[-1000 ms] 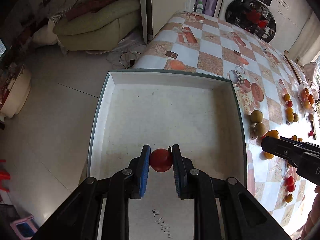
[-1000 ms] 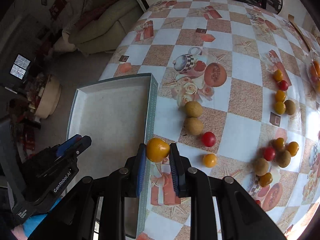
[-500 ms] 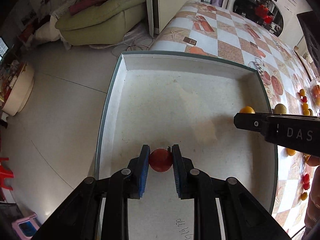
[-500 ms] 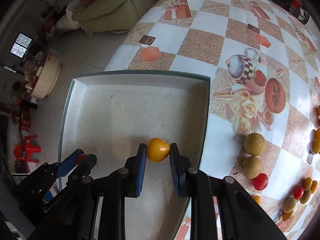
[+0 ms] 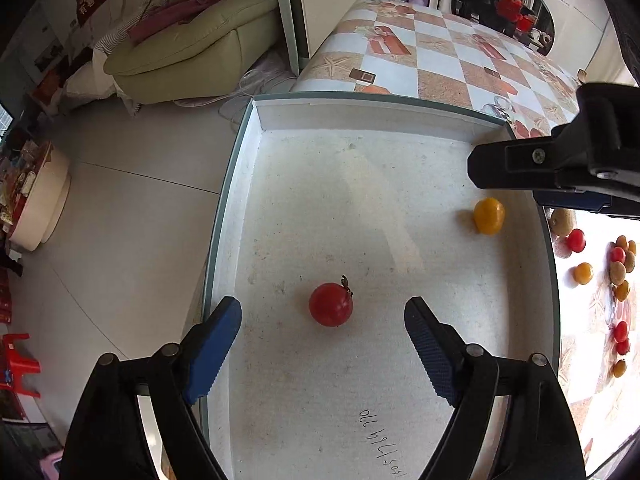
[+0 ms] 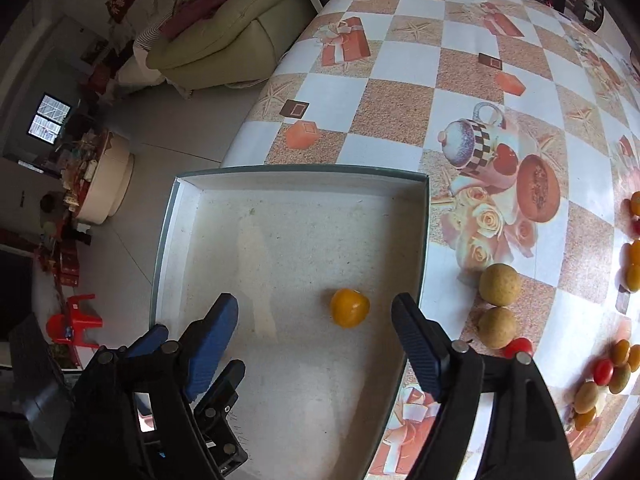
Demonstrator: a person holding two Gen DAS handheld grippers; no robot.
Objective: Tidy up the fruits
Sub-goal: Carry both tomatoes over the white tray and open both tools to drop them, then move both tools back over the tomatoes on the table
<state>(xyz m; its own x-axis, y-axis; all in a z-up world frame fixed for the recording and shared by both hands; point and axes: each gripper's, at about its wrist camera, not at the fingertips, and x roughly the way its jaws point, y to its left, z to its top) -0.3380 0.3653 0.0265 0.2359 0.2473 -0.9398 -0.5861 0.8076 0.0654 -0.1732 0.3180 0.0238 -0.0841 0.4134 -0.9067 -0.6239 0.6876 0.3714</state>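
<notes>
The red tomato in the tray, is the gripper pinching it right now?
No, the red tomato lies loose on the tray floor, clear of the left gripper, whose jaws stand wide open.

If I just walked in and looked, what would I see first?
A red tomato sits alone on the white tray, between the open left gripper's blue fingers. An orange fruit lies near the tray's right wall, inside the open right gripper. More little fruits dot the checkered table.
</notes>
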